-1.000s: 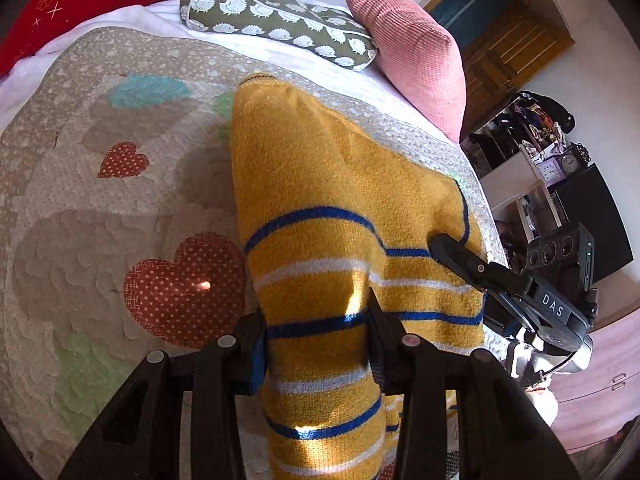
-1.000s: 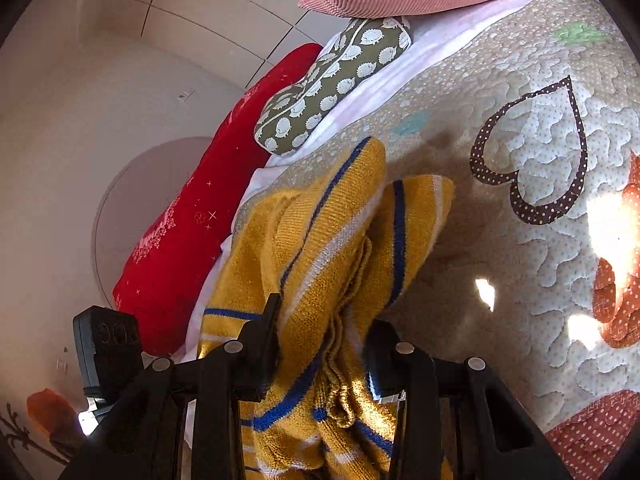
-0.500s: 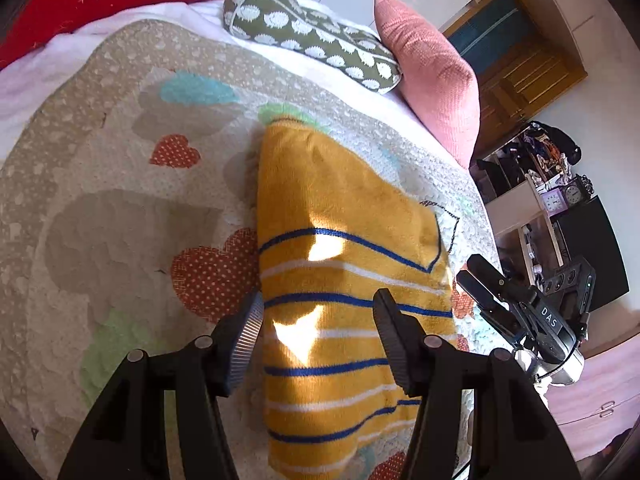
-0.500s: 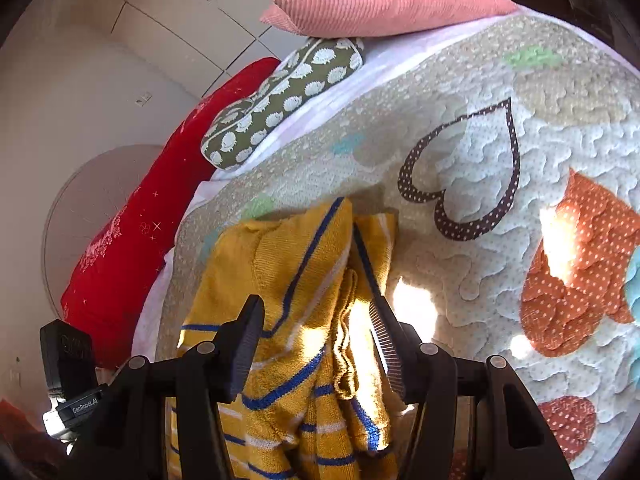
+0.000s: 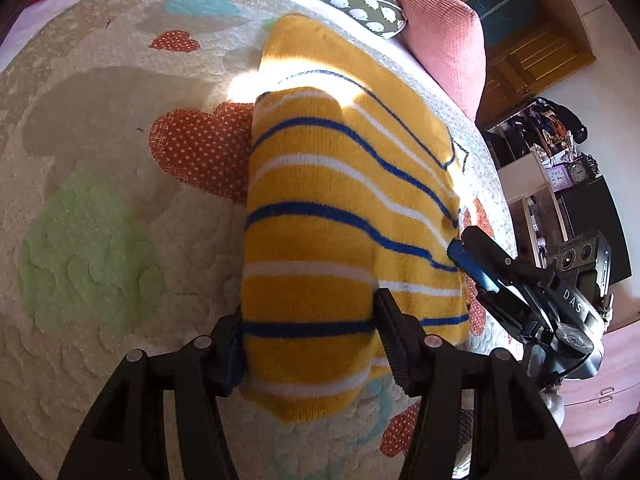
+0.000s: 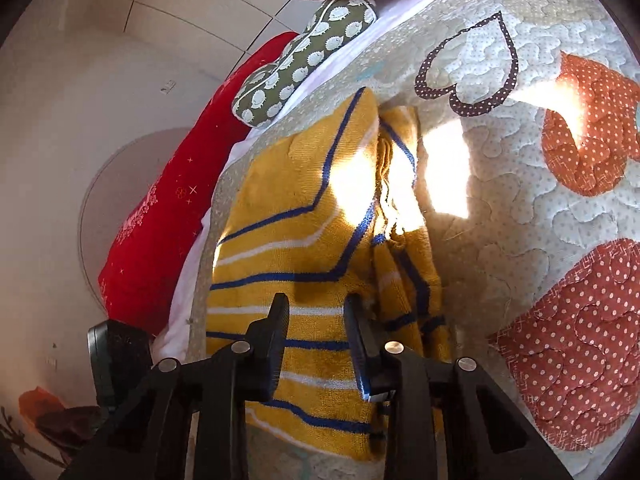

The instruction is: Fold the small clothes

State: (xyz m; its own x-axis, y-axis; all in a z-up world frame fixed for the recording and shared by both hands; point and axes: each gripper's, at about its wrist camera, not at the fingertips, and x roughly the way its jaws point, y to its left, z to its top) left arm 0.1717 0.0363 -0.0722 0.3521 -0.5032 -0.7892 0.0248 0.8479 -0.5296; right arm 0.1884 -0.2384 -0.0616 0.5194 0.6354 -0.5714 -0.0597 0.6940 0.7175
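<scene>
— Left wrist view: how was the yellow striped sweater [image 5: 344, 216] judged to handle?

— It was judged soft, light and limp, a thick knit likely to sag and slide out of its fold if lifted by one layer alone. A hold was best taken at the rolled edge, through all the layers together.

— And where was it lying?

— On the quilted bed cover [image 5: 92, 216], folded lengthwise. Its near rolled end was seen between the left tongs [image 5: 310, 334], whose pads sat against both flanks of the roll; the grip looked loose, and whether it was truly clenched could not be told.

— The right tongs [image 6: 316, 344]?

— They were poised over the sweater's striped near part, jaws closing, with knit showing in the gap but no fold seen pinched.
</scene>
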